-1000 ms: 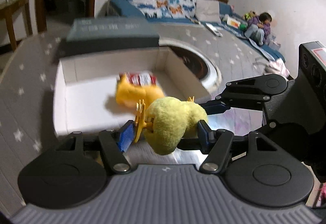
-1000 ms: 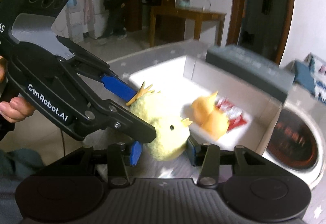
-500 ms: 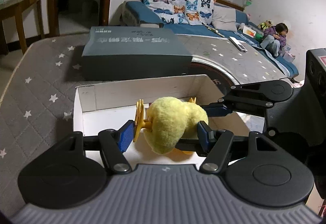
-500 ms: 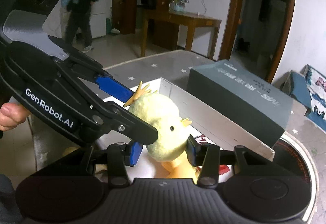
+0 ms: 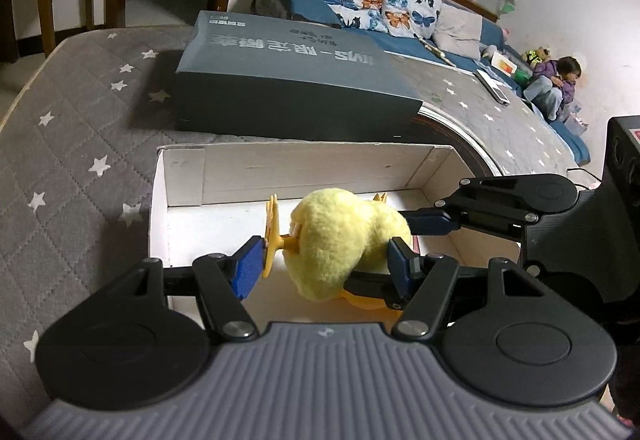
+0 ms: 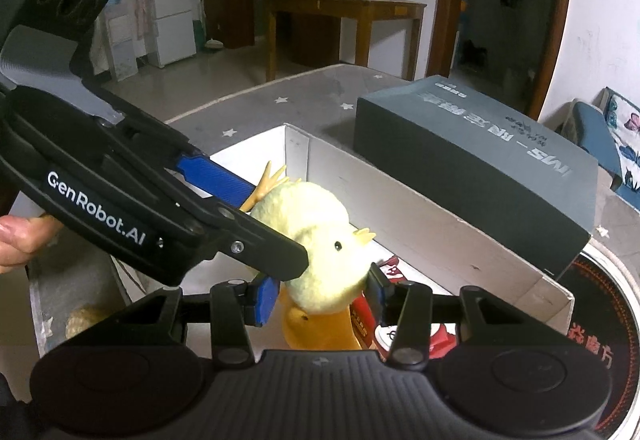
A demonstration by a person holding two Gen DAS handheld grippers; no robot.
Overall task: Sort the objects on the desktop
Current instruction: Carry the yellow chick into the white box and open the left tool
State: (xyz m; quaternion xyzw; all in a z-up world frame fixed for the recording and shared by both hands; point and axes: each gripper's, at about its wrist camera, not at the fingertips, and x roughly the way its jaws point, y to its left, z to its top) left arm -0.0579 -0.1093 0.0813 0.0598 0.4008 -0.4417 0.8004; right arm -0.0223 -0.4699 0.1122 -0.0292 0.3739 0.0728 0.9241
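Both tongs, left (image 5: 322,266) and right (image 6: 320,294), clamp one plush chick (image 6: 316,240) mid-frame over the white box (image 6: 432,216), ready to drop.

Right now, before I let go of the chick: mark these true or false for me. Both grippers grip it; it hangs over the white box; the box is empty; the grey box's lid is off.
1. Both grippers grip the yellow plush chick: true; left gripper and right gripper both pinch it.
2. It hangs over the open white box: true.
3. The box is empty: false; an orange plush chick and a red packet lie inside.
4. The grey box has its lid off: false; it is closed.
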